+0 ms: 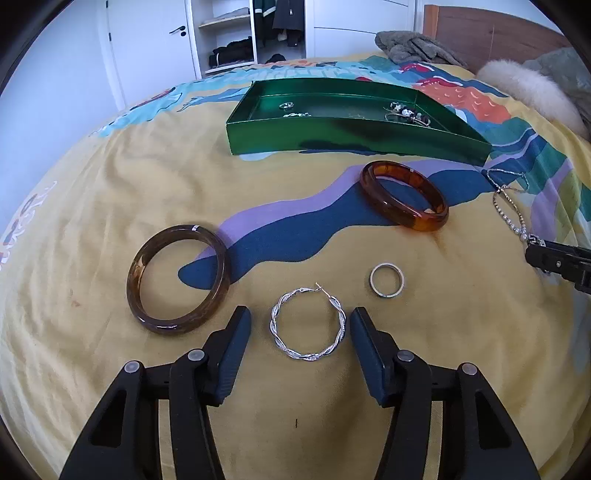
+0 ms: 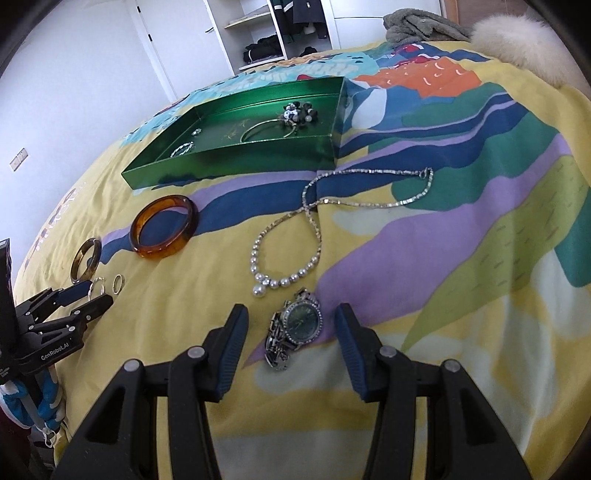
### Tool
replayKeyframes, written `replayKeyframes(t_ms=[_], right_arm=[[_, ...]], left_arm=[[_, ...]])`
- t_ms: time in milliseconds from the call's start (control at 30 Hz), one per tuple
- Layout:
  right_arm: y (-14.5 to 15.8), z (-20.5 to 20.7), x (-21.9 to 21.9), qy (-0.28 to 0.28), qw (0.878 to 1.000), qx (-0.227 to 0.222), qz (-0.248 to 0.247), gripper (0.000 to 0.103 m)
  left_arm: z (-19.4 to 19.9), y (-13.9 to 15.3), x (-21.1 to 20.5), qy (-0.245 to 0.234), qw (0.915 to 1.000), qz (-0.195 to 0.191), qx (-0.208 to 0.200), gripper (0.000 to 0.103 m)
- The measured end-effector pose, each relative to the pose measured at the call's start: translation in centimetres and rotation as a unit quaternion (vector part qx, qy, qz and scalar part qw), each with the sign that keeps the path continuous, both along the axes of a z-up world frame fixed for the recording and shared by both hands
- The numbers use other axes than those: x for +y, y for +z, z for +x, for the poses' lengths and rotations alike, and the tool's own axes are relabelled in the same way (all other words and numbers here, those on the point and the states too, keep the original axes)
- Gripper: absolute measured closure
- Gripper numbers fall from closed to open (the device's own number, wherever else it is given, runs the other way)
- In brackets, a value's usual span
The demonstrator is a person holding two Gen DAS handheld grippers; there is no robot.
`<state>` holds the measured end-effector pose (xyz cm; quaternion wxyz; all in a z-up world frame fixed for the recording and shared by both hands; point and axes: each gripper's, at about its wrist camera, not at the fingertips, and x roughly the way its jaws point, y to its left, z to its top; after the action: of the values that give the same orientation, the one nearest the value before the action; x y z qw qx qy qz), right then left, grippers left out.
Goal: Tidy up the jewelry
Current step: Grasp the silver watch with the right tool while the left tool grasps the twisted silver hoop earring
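My left gripper (image 1: pixel 301 325) is open, its fingers on either side of a twisted silver hoop earring (image 1: pixel 308 325) on the bedspread. Around it lie a dark brown bangle (image 1: pixel 177 273), an amber bangle (image 1: pixel 404 195) and a small silver ring (image 1: pixel 387 279). My right gripper (image 2: pixel 291 325) is open around a silver watch with a green dial (image 2: pixel 295 328). A pearl and chain necklace (image 2: pixel 314 221) lies beyond it. A green tray (image 2: pixel 236 162) holds several pieces of jewelry.
The bed has a colourful yellow spread. A grey garment (image 1: pixel 413 46) and a white fur piece (image 1: pixel 524 92) lie at the far end. An open wardrobe (image 1: pixel 236 33) and white doors stand behind the bed.
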<state>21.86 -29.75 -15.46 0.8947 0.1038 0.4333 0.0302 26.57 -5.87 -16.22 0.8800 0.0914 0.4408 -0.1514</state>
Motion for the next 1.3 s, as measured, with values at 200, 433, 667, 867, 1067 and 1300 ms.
replayKeyframes(t_ms=[200,433,667,867,1067,1300], right_arm=[[-0.2,-0.4,-0.2,-0.005,1.0,-0.003,-0.01,0.082],[0.2,-1.6,0.2,0.0,1.0,-0.009,-0.02,0.083],[0.8,-3.5,0.8,0.002,1.0,-0.014,-0.013,0.083],[2.3,-5.7,1.8,0.011,0.999,-0.026,-0.015,0.083],[4.0,-8.1,2.9,0.015,0.999,-0.041,-0.02,0.083],[6.6,-10.7,4.4,0.022,0.997,-0.065,-0.028,0.083]], left_arm=[[0.0,0.2,-0.3,-0.008,0.9999,-0.009,0.002,0.062],[-0.4,0.6,0.7,-0.003,0.999,-0.044,0.011,0.064],[-2.1,1.8,1.0,-0.009,0.9986,-0.052,0.006,0.064],[-4.0,3.4,1.4,-0.012,0.9981,-0.06,-0.008,0.064],[-6.4,5.5,2.1,-0.014,0.997,-0.071,-0.026,0.064],[-9.0,8.5,2.9,-0.016,0.9943,-0.089,-0.056,0.064]])
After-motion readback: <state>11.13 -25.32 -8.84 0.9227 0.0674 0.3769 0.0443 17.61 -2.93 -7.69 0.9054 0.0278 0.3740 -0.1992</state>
